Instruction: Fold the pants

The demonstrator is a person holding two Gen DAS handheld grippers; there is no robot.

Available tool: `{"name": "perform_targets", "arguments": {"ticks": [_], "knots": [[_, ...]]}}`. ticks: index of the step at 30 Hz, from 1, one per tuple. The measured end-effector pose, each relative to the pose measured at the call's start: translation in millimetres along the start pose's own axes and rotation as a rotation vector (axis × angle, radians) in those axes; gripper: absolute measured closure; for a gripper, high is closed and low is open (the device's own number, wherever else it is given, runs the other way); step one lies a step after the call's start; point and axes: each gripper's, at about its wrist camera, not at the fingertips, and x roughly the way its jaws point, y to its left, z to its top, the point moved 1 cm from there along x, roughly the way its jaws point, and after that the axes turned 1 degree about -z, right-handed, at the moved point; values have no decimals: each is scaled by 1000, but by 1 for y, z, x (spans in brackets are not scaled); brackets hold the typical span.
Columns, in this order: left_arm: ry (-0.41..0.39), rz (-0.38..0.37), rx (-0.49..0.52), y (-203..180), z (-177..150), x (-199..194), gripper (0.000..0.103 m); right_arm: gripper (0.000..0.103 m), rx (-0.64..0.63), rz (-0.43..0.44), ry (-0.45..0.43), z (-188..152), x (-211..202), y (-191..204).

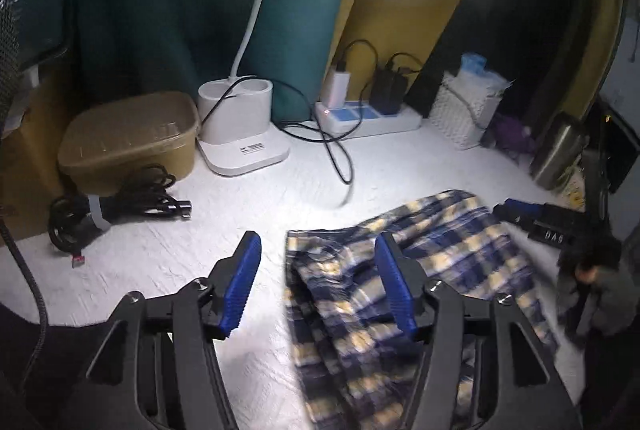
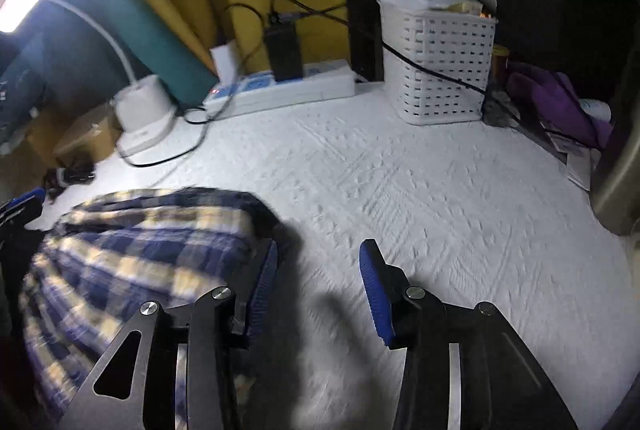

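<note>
Pants: soft checked blue-and-cream cloth, rumpled, long axis running near to far.
Left gripper: jaws apart, empty.
Right gripper: jaws apart, empty.

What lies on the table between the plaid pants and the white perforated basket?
Nothing: in the right wrist view, bare white textured table runs from the plaid pants to the white perforated basket. The left wrist view shows nothing there either.

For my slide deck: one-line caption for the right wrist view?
Open right gripper over white table, plaid pants beside its left finger.
</note>
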Motion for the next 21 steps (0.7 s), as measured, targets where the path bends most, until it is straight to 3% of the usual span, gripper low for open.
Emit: {"name": "perform_targets", "arguments": {"ticks": [4,10,16,21], "knots": [[37,-15,32,-12,-15,1,43,45,-27,46,1,-10,-9,17],[145,33,39,-9,-47,29,42,45,-65,-17,54,-29,6,24],[130,50,57,-2,-52,30,33,45,-72,-84,58,-37,3,16],[132,27,58,-2,-42,20,33,44,-17,-101,49,-43,-13,3]]}}
